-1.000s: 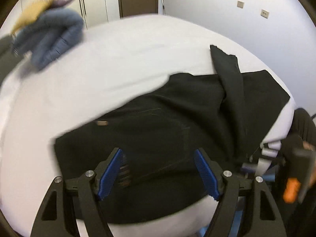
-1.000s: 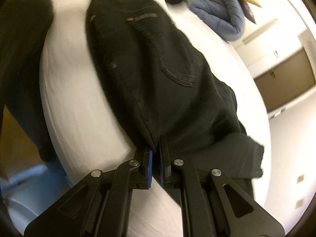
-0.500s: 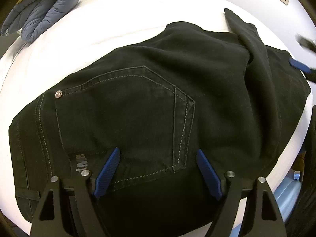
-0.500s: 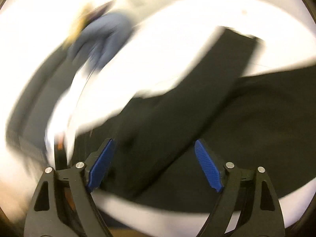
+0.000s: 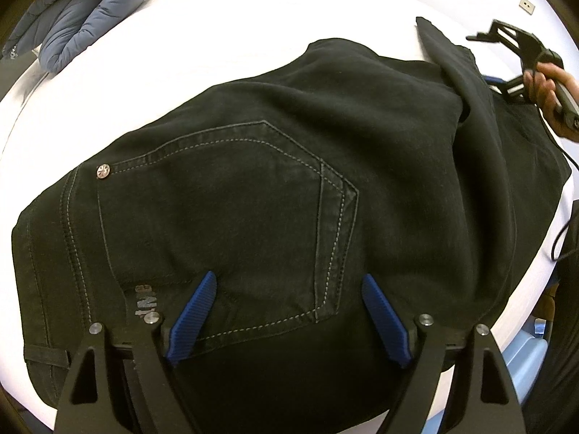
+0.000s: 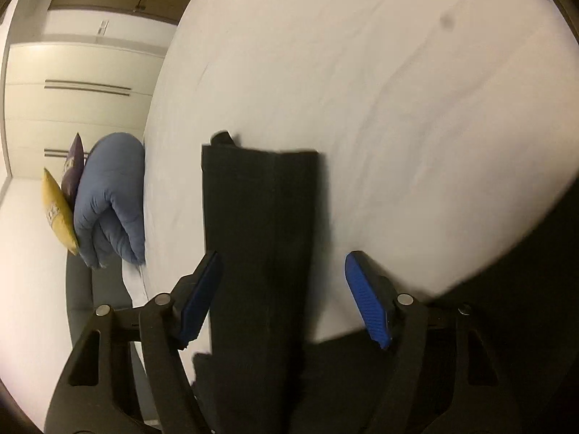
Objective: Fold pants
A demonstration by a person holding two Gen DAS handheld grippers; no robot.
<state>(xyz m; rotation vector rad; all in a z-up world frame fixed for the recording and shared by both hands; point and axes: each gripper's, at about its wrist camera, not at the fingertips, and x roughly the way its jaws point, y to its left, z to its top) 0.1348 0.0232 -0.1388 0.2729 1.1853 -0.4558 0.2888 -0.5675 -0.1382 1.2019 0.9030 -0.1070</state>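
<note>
One pair of black pants is seen lying on the white bed, spread along the bed's near edge, with the seat and one back pocket turned up toward the left wrist camera. The pants appear to have been laid leg over leg already, and the lower legs look to have been turned back toward the seat; this is judged only from the thick bunched ridge near the bed's right-hand end. One leg end is left out of line: it is seen pointing away from the near edge toward the middle of the bed, its hem lying flat on the sheet. The fold is therefore judged to be partly done, with this stray leg to be brought in and the bundle to be squared and perhaps folded once more. The left gripper is held low over the pocket with its blue pads set well apart and nothing between them; whether the cloth is touched cannot be told. The right gripper is held with its fingers spread to either side of the stray leg, not closed on it. In the left wrist view the right gripper is also seen at the bed's right-hand end, held in the person's hand. Counted: one pair of pants, two grippers, one folded blue quilt at the bed's far left corner, and beside it one yellow cushion and one purple cushion.
</note>
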